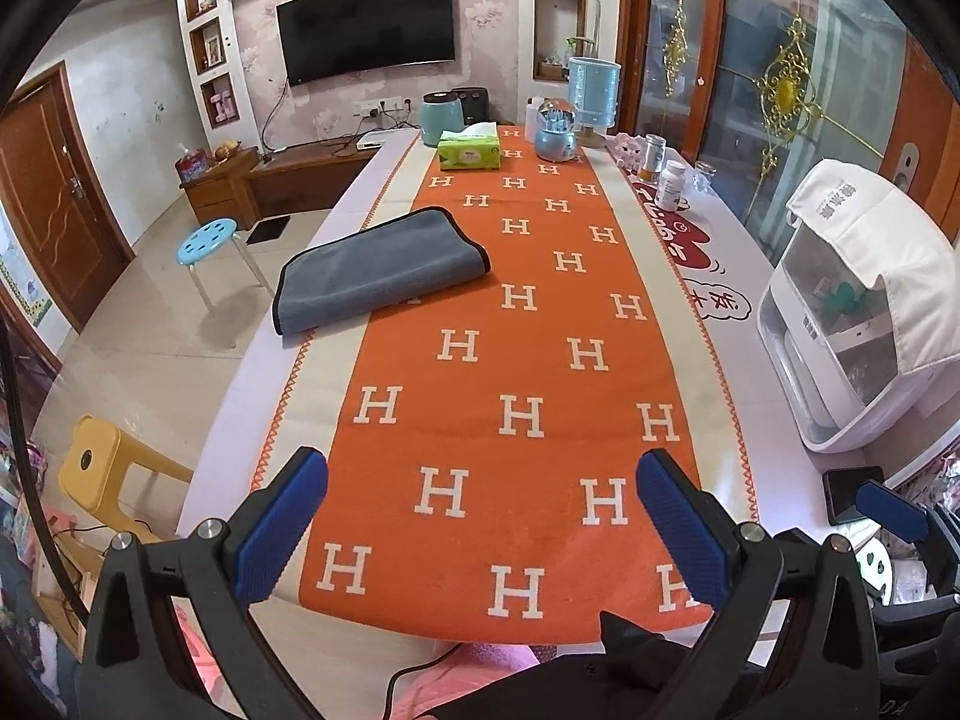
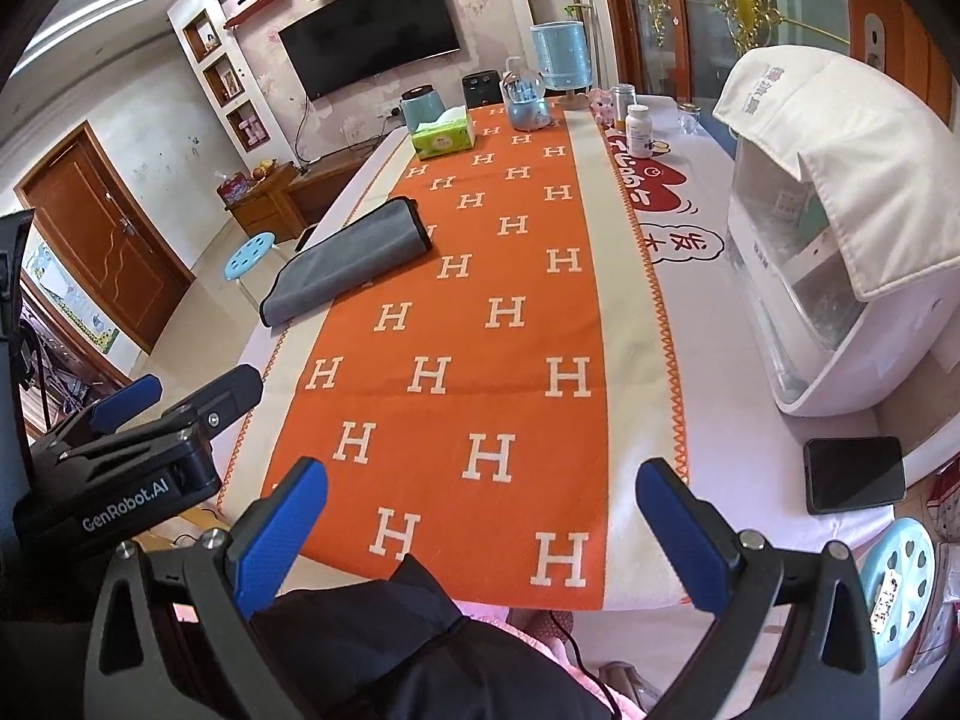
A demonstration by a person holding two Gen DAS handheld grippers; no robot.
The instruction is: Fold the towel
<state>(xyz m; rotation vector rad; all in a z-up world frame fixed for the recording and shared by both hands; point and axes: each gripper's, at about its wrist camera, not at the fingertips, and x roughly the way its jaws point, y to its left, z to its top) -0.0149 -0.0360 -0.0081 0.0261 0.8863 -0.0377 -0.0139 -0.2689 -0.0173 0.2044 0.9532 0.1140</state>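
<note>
A grey towel (image 1: 378, 270) with a dark hem lies folded on the left side of the orange H-pattern runner (image 1: 516, 360), partly over the table's left edge. It also shows in the right wrist view (image 2: 345, 261). My left gripper (image 1: 480, 480) is open and empty, held over the near end of the runner, well short of the towel. My right gripper (image 2: 480, 480) is open and empty, over the near end of the table. The left gripper (image 2: 186, 384) shows at the left of the right wrist view.
A white appliance (image 2: 840, 252) with a cloth cover stands at the right. A black phone (image 2: 855, 474) lies near the right front corner. A tissue box (image 1: 469, 151), kettle (image 1: 438, 118), bottles (image 1: 669, 183) and a blue holder (image 1: 591, 93) crowd the far end. Stools (image 1: 207, 240) stand on the floor at left.
</note>
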